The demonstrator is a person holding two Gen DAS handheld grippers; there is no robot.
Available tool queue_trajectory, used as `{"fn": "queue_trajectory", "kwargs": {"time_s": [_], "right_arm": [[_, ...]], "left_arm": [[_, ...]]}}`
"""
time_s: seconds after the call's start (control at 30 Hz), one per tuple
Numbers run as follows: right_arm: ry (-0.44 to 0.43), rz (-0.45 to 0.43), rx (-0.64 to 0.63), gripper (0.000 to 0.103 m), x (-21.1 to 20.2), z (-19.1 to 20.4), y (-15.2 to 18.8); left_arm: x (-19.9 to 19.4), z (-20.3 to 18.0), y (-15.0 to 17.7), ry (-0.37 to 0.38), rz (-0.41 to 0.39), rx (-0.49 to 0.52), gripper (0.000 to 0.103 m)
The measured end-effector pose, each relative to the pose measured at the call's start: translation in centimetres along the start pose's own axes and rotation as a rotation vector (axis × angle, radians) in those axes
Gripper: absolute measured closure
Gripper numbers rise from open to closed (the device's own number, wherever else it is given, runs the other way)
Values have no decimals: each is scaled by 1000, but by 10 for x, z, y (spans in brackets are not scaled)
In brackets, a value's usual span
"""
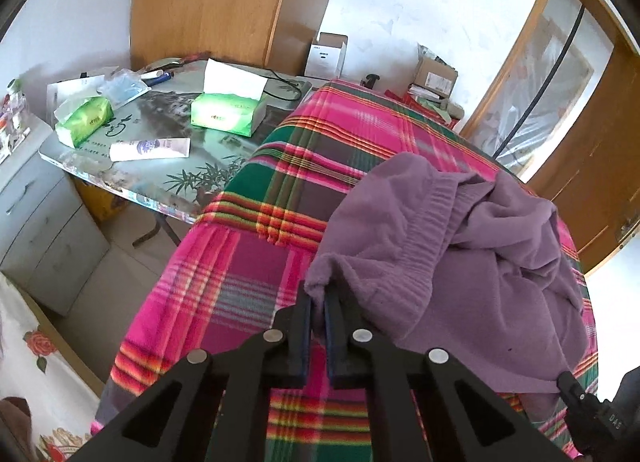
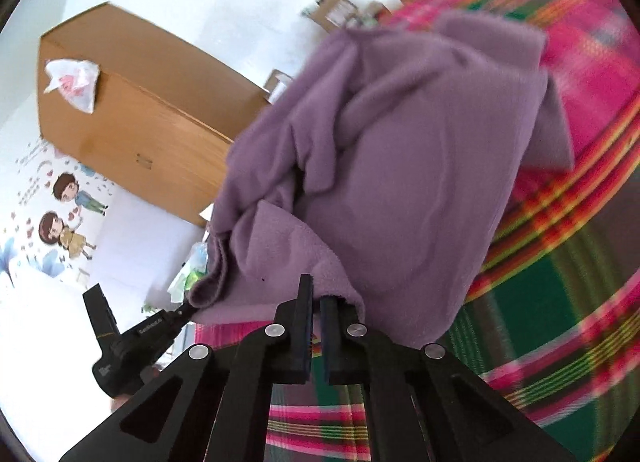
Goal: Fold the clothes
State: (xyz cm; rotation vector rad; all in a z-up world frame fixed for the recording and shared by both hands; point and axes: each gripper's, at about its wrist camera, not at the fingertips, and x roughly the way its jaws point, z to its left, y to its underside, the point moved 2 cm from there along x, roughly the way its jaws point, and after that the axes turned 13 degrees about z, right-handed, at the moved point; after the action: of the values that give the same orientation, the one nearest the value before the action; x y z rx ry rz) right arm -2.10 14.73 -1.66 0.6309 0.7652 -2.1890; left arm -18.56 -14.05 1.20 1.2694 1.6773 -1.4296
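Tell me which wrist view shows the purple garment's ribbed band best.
Left wrist view: the purple garment is sharp there, and its ribbed band runs clearly across the middle. Right wrist view shows the garment hanging bunched and motion-blurred; no ribbing can be made out.

Your left wrist camera looked forward and down along its claw, close over the plaid blanket. Your right wrist camera sat rolled sideways. Both views shared the purple garment and blanket.

Garment lies on the bedspread; table with tissue box stands left
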Motion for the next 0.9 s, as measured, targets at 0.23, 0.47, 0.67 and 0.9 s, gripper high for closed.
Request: {"fn": "queue_trajectory", "kwargs": {"time_s": [0.23,0.47,0.67,0.9], "right_arm": [[11,-64,-45,100,-26,2,6],[83,-135,-147,100,-60,7,22],[130,-94,-145,100,-44,0,19],[150,-40,-134,97,-26,-16,19]], "left_arm": [[-13,-13,28,13,-6,29,97],[-22,-35,62,-35,-24,141,97],[-30,-53,89,-81,-39,244,90],[-39,-71,102,-218,-112,443,84]]}}
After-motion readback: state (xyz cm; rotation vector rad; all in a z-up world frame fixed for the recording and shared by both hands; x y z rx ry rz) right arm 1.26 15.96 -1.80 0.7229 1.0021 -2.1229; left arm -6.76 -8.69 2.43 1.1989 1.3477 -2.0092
